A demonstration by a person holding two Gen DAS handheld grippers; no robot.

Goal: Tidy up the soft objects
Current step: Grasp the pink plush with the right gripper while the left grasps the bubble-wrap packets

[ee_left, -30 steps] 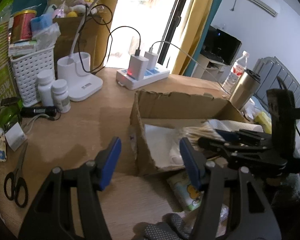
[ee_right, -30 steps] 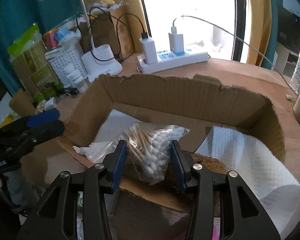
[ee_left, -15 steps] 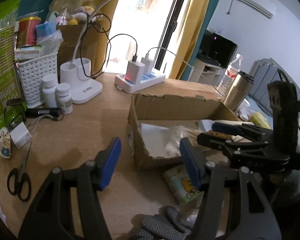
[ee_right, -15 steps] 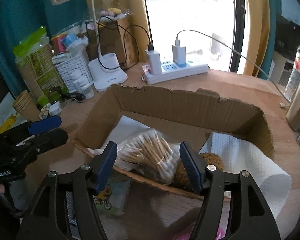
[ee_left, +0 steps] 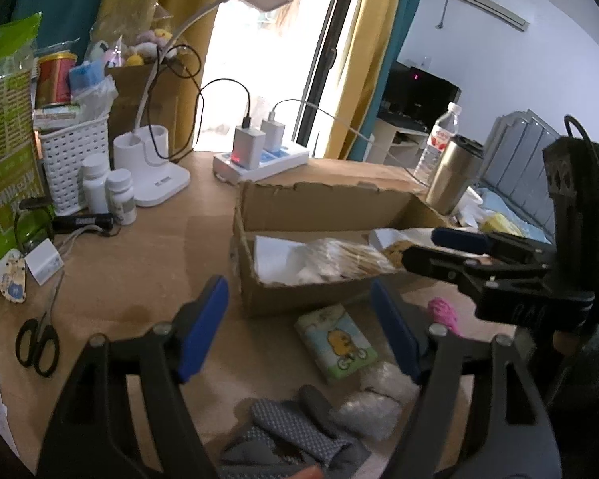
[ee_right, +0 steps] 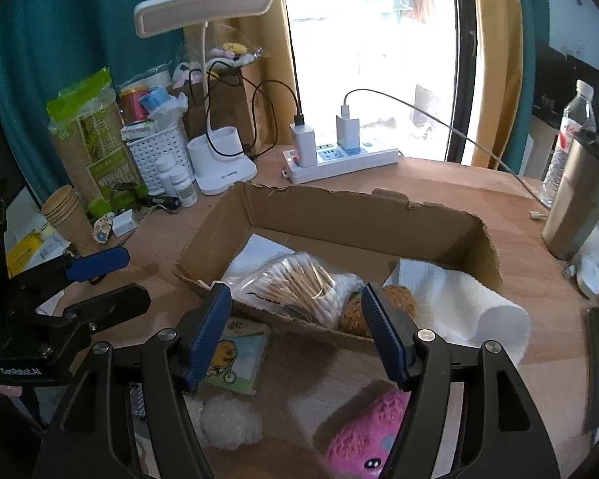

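A bright window (ee_right: 371,48) fills the wall behind the wooden desk (ee_right: 439,183), daylight washing it out. Mustard curtains (ee_right: 495,64) hang at either side of the window, with teal curtains (ee_right: 60,40) beyond them. Right of the window stands a pale wall (ee_left: 499,52) carrying an air conditioner (ee_left: 487,4), a dark screen (ee_left: 423,92) on a low shelf below it.

Both tools are black plastic w/ blue ribbed pads on the finger ends. Left tool (ee_left: 299,331) has round silver screws on its arms. Right tool (ee_right: 295,333) has the same screws. Seen from the right cam, the left tool's side says "GenRobot.AI" in white. A black cable loops off the right tool's back block.
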